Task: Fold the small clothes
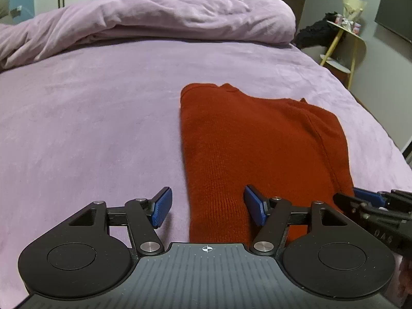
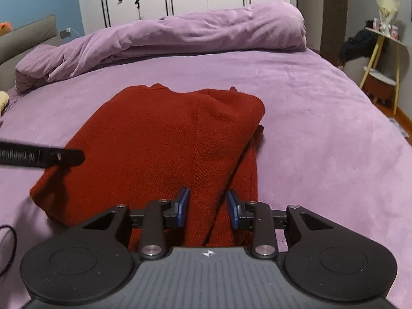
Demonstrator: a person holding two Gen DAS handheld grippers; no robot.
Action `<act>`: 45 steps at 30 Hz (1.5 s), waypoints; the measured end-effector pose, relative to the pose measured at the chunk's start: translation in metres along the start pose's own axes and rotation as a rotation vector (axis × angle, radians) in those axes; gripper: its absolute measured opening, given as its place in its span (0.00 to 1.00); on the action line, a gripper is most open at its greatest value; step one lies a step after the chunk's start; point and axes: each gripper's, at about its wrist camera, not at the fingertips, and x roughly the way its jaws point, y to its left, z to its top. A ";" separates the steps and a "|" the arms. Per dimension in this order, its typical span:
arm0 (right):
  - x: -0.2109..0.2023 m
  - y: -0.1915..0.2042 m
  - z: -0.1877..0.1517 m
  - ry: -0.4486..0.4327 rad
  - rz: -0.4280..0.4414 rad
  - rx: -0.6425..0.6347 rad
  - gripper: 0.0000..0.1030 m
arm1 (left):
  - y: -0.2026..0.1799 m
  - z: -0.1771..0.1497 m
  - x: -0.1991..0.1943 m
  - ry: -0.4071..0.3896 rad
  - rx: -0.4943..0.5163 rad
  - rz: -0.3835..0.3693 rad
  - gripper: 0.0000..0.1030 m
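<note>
A rust-red knitted sweater (image 1: 252,139) lies partly folded on the purple bed; it also shows in the right wrist view (image 2: 154,144), with one side folded over along a seam. My left gripper (image 1: 208,207) is open over the sweater's near left edge, holding nothing. My right gripper (image 2: 208,209) is open, its jaws either side of the sweater's near edge by the folded seam, and it shows at the right edge of the left wrist view (image 1: 370,200). The left gripper's finger (image 2: 51,155) reaches in from the left above the sweater.
A rumpled purple duvet (image 1: 154,23) lies across the far side of the bed (image 1: 90,118). A yellow-legged side table (image 1: 342,41) with small items and dark clothing stands beyond the bed's right edge. White wardrobes line the back wall. A grey headboard (image 2: 25,36) is at far left.
</note>
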 end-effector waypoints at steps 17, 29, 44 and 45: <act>0.048 -0.106 0.028 0.179 0.457 0.633 0.70 | 0.082 0.035 0.039 0.187 -0.308 -0.410 0.69; 0.073 -0.111 0.039 0.205 0.510 0.590 0.51 | 0.084 0.024 0.087 0.198 -0.457 -0.513 0.69; 0.055 -0.075 0.034 0.112 0.630 0.673 0.19 | 0.085 0.030 0.043 0.149 -0.395 -0.493 0.48; 0.053 -0.070 0.033 0.116 0.659 0.678 0.18 | 0.087 0.030 0.034 0.144 -0.386 -0.496 0.48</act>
